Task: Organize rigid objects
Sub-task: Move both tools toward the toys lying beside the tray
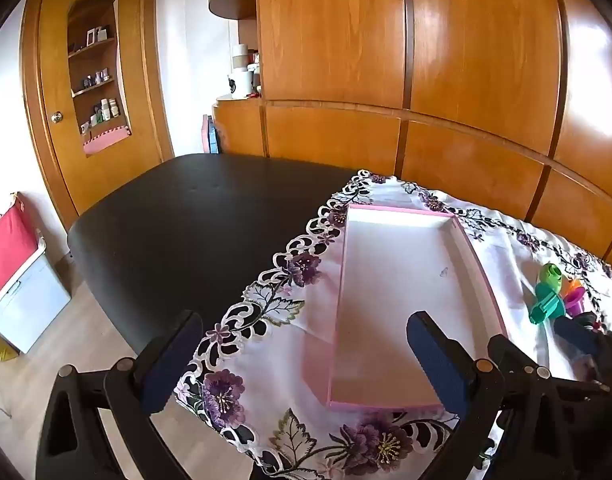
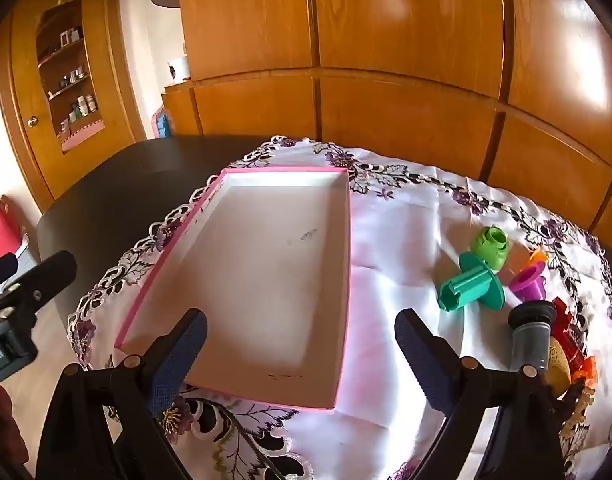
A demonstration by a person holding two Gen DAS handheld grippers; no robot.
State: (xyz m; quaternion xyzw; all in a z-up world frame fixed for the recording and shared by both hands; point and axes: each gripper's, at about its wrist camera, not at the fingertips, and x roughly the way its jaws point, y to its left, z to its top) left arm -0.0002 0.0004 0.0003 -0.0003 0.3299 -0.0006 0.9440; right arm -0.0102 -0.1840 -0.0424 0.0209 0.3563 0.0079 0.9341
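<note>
The right hand-held gripper (image 2: 300,338) is held wide apart and empty, poised above the near end of the box (image 2: 266,264), touching nothing. The left hand-held gripper (image 1: 306,356) is likewise spread wide and empty, hung over the near left corner of the box (image 1: 401,292), one finger out over the cloth edge.

The box is seen lying open and empty on the embroidered cloth (image 2: 405,240), which covers only the right part of the dark bench (image 1: 186,220). The toys are clustered well to the right of the box — a teal spool (image 2: 471,284), a green piece (image 2: 490,244), a magenta cup (image 2: 529,280), a grey cylinder (image 2: 529,332) and some orange and red bits beyond, only partly visible.

Trouble is most likely to be caused by the crowding: the pieces touch or nearly touch, so a neighbour could be knocked or rolled when one is pinched — the spool and cylinder look prone to rolling. The cloth could be dragged or bunched by a low finger, and the light box shifted with it. A round piece gripped off-centre might be squeezed out of the pads
</note>
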